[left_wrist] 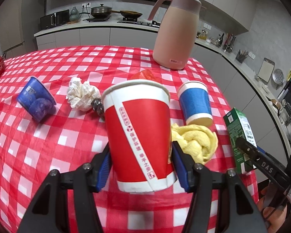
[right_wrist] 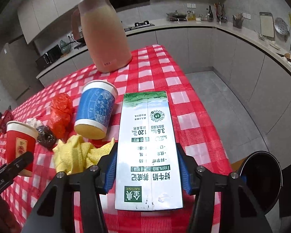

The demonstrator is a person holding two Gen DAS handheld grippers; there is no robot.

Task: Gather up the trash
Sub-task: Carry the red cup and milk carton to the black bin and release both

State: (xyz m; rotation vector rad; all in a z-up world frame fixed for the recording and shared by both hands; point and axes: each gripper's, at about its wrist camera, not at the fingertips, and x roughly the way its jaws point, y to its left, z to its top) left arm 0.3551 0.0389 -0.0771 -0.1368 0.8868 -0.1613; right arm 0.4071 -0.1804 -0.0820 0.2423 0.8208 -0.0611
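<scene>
Red paper cup (left_wrist: 139,136) sits upright between the blue pads of the left tongs (left_wrist: 140,167), which are clamped on its lower half. It is over the checked desk (left_wrist: 48,136); whether its base touches the cloth I cannot tell. The right tongs (right_wrist: 148,169) are clamped on a white and green milk carton (right_wrist: 148,151), gripped by its two sides, its printed face towards the camera and its text upside down.

On the desk just right of the red cup lies a crumpled yellow cloth (left_wrist: 196,141), and past it stands a blue paper cup (left_wrist: 196,103). To the left lie a crumpled white tissue (left_wrist: 79,95), a steel scourer (left_wrist: 98,105) touching it, and a blue tub (left_wrist: 35,99) tipped on its side. A red plastic bag (right_wrist: 61,114) lies behind the scourer. A pink jug (left_wrist: 174,33) stands at the far edge. A dark bin (right_wrist: 261,180) sits low beside the desk, right of the carton.
</scene>
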